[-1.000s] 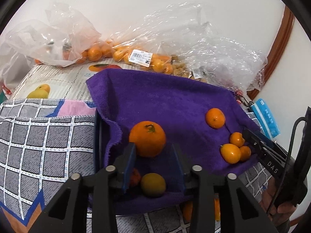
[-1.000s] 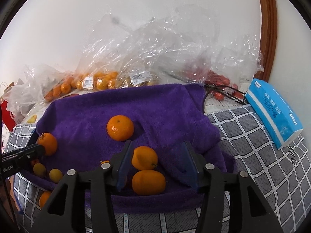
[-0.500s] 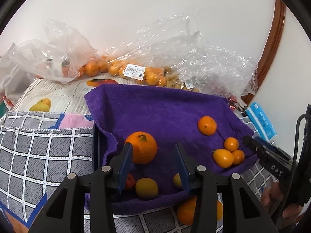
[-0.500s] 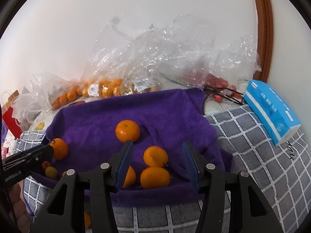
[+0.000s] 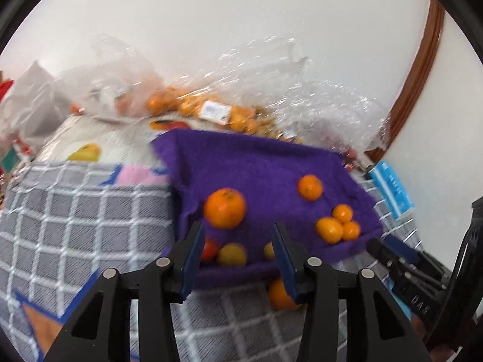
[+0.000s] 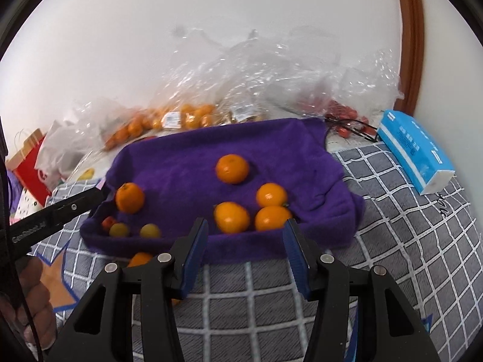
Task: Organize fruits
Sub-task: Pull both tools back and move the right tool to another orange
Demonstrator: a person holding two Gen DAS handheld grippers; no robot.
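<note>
Both claws, left claw (image 5: 237, 252) and right claw (image 6: 246, 249), hung released and empty; the left had just been opening. Oranges (image 6: 231, 169) lay loose on the purple towel (image 6: 187, 163), probably spread for sorting.

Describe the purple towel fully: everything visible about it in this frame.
The purple towel is a deep violet, fuzzy terry-looking cloth spread over a grey checked blanket. It sags in the middle like a shallow basin, with raised back and front edges. The left edge looks frayed in the left wrist view. On it lie several orange fruits and, at its front left corner, two small yellow-green ones and a red one. Clear plastic bags sit behind it. Neither gripper touches it.
</note>
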